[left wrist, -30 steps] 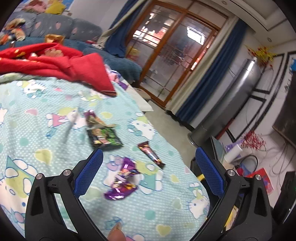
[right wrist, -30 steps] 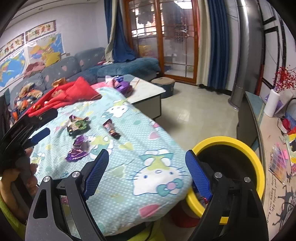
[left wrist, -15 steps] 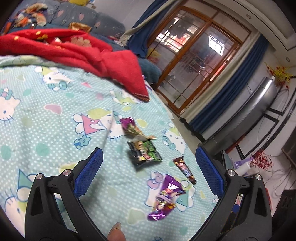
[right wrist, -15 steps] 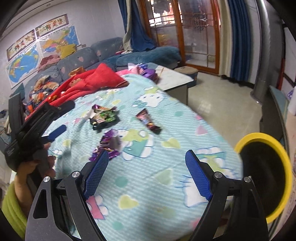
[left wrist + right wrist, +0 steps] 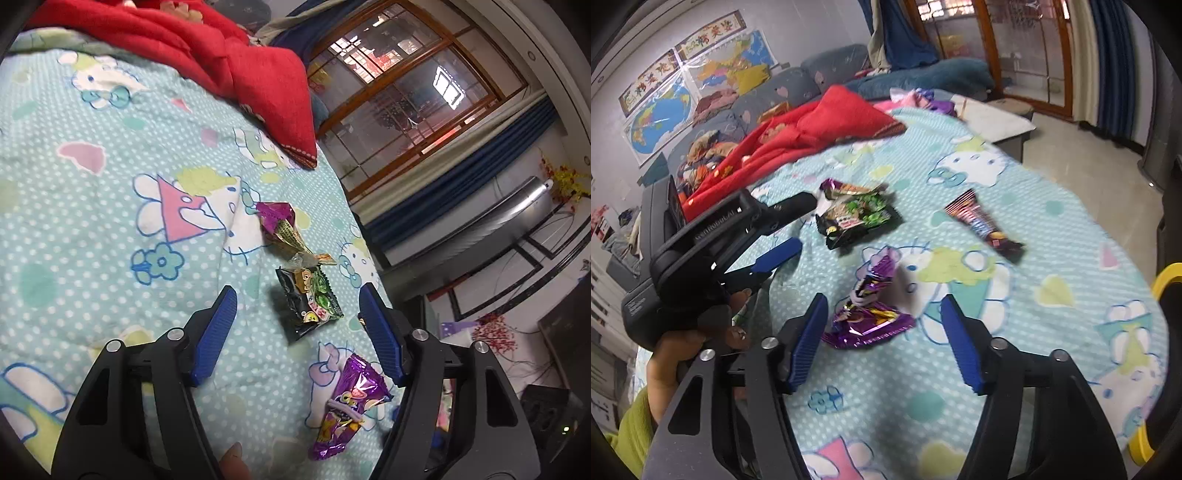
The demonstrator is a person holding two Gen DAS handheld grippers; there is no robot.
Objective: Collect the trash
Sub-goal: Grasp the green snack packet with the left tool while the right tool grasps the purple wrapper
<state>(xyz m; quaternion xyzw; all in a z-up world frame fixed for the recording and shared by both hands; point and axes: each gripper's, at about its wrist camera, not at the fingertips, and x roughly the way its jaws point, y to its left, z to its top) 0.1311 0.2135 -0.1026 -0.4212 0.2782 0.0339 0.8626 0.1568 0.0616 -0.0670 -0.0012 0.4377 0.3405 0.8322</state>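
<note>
Several snack wrappers lie on the Hello Kitty bedspread [image 5: 110, 206]. A black and green packet [image 5: 308, 299] lies just beyond my open left gripper [image 5: 297, 301], between its blue pads. A magenta and gold wrapper [image 5: 282, 229] lies past it. A purple wrapper [image 5: 347, 400] lies low right. In the right wrist view my open right gripper [image 5: 881, 314] hovers around the purple wrapper [image 5: 868, 314]. The black and green packet [image 5: 855, 218] lies beyond, and a dark candy bar wrapper [image 5: 982, 223] to the right. The left gripper [image 5: 798, 225] is there too, open.
A red blanket [image 5: 812, 129] is heaped at the far side of the bed. A yellow-rimmed black bin [image 5: 1165, 280] stands at the bed's right edge. A sofa [image 5: 783, 92] with clothes and a low white table [image 5: 993, 120] lie beyond.
Both grippers have moved in over the bed toward the wrappers. The left now frames the black and green packet, the right frames the purple wrapper. The bin slid to the right edge.
</note>
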